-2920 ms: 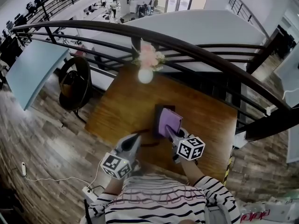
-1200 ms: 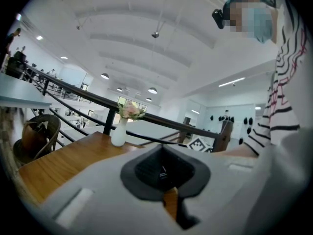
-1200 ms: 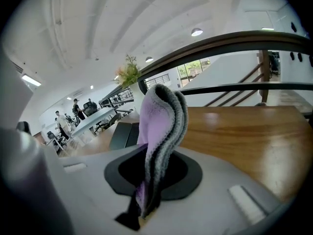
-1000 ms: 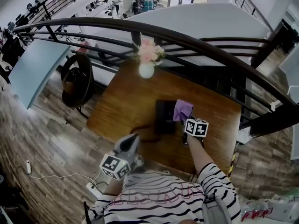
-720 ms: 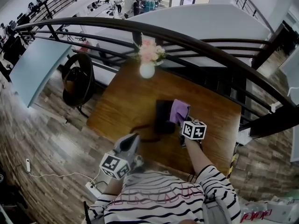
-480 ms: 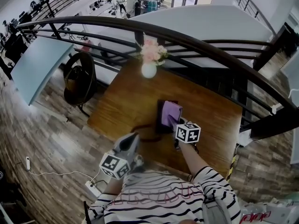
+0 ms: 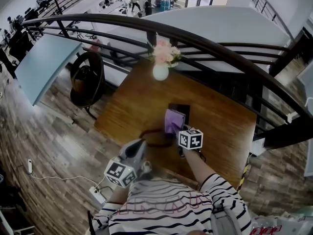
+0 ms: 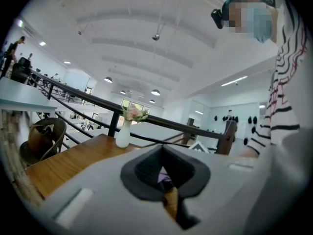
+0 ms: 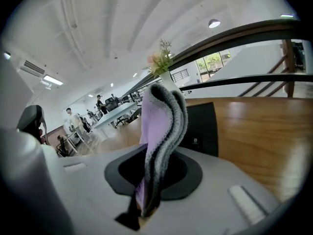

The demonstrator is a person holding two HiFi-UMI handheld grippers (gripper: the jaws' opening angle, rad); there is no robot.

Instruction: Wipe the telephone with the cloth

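Note:
A black telephone lies flat in the middle of the wooden table. My right gripper is shut on a folded purple cloth, which rests on the phone's near left part. In the right gripper view the cloth rises from the gripper, and the telephone shows just behind it. My left gripper hovers at the table's near edge, left of the phone, shut and holding nothing. The left gripper points over the table toward the cloth.
A white vase of pink flowers stands at the table's far edge, by a dark curved railing. A dark cord loops on the table left of the phone. A round chair stands off the table's left side.
The right gripper has dragged the cloth from the phone's far right edge leftward and nearer, across the phone. The left gripper has stayed put.

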